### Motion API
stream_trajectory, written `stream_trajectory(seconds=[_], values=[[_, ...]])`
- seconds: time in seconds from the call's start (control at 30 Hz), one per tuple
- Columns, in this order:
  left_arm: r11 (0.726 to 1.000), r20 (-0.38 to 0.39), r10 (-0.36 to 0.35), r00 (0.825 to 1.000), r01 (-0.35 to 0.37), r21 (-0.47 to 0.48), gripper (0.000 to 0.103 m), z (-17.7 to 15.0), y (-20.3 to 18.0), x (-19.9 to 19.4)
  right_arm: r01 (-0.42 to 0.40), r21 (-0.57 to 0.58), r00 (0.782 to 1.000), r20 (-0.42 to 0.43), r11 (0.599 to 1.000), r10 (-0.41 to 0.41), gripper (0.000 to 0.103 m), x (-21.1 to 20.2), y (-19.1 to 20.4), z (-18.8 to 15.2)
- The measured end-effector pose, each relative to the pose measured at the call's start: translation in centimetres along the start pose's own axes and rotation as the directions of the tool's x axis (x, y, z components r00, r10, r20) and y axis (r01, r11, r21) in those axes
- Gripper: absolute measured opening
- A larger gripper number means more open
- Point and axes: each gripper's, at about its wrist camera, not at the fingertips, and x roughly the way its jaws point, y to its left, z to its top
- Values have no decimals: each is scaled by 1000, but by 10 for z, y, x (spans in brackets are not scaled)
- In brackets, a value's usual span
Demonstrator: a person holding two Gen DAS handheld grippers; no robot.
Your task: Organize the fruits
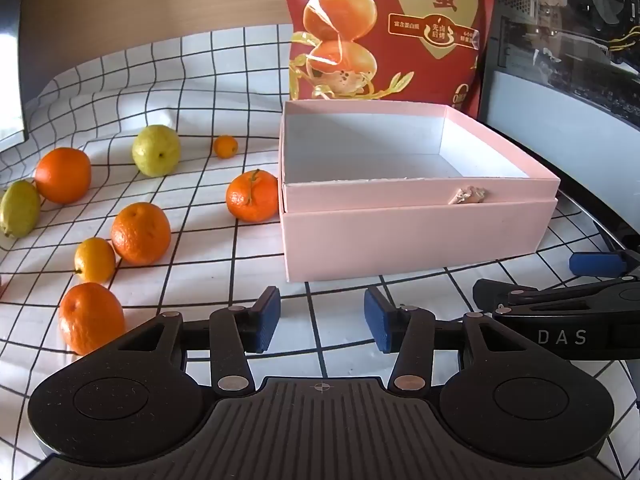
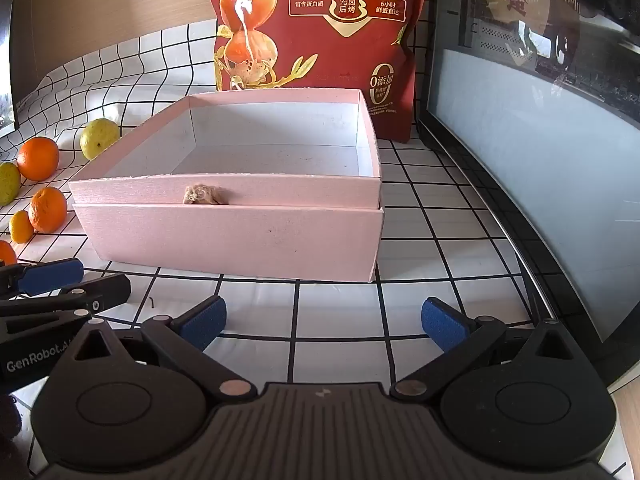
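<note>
An open pink box [image 1: 416, 236] with a white inside stands on the checked cloth; it also shows in the right wrist view [image 2: 228, 240] and holds no fruit. Several oranges lie left of it: one [image 1: 252, 196] touches the box's left wall, others [image 1: 140, 233] [image 1: 63, 175] [image 1: 90, 318] sit farther left. A yellow-green fruit [image 1: 156, 150] and another [image 1: 19, 208] lie among them. My left gripper [image 1: 322, 320] is open and empty in front of the box. My right gripper [image 2: 322, 322] is open and empty, just right of the left one.
A red snack bag [image 1: 384, 28] stands behind the box. A dark glass-fronted appliance [image 2: 540, 140] runs along the right side. Two small orange fruits [image 1: 225, 146] [image 1: 95, 260] lie on the cloth [image 1: 224, 264]. The right gripper's body [image 1: 560, 320] is near the left one's right finger.
</note>
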Motion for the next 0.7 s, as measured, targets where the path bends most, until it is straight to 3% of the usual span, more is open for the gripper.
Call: stream_trajectory(seconds=[0.7], values=[[1000,-4,-13,1000,13,-24,51,0,1,-1,-1,1,1000,-1,1000,1,103,0,0,0]])
